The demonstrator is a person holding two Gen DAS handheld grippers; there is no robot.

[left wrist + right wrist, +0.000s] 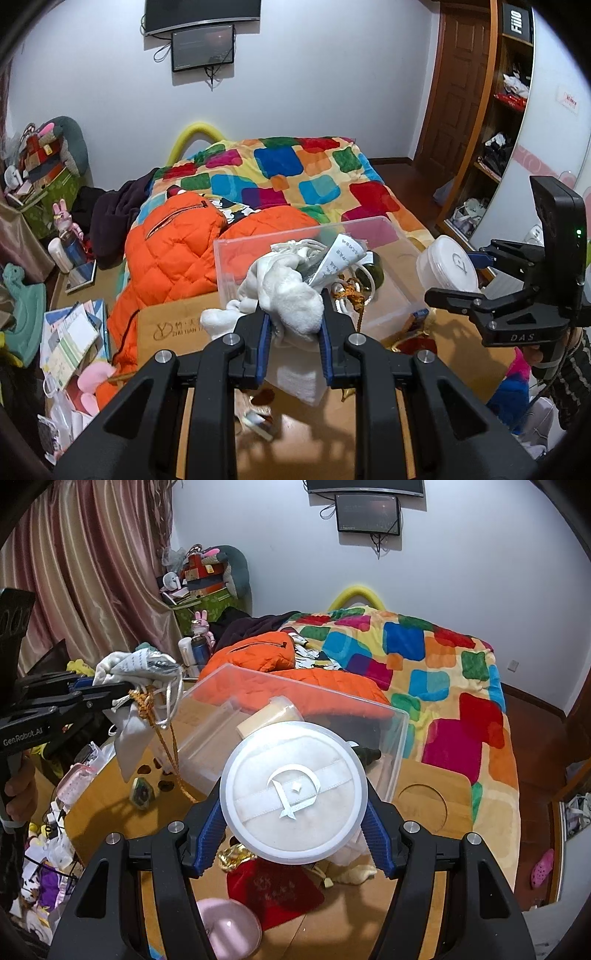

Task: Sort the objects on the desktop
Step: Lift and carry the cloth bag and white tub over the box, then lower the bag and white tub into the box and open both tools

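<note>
**Both grippers loaded above the clear bin**

The left gripper was closed on a white cloth pouch, its blue pads pressed into the soft fabric from both sides. The pouch bulged up between the fingers, and a folded printed slip stuck out of its top. In the right wrist view the same pouch hung in the air at the left, with pale drawstrings and a braided gold cord trailing down from it toward the wooden tabletop.

The right gripper clamped a round white powder-puff case — its translucent lid faced the camera, showing a white ribbon logo over a puff. The jaws stood fairly wide, set against the case's rim on either side. From the left wrist camera the case appeared held at the right, just beside the bin's far corner.

A clear plastic bin stood on the tabletop beyond both grippers, already holding a few small items, among them a dark green bottle. A red pouch and a pink round object lay on the table below the case — behind it all, a bed with a multicoloured quilt and an orange jacket.
</note>
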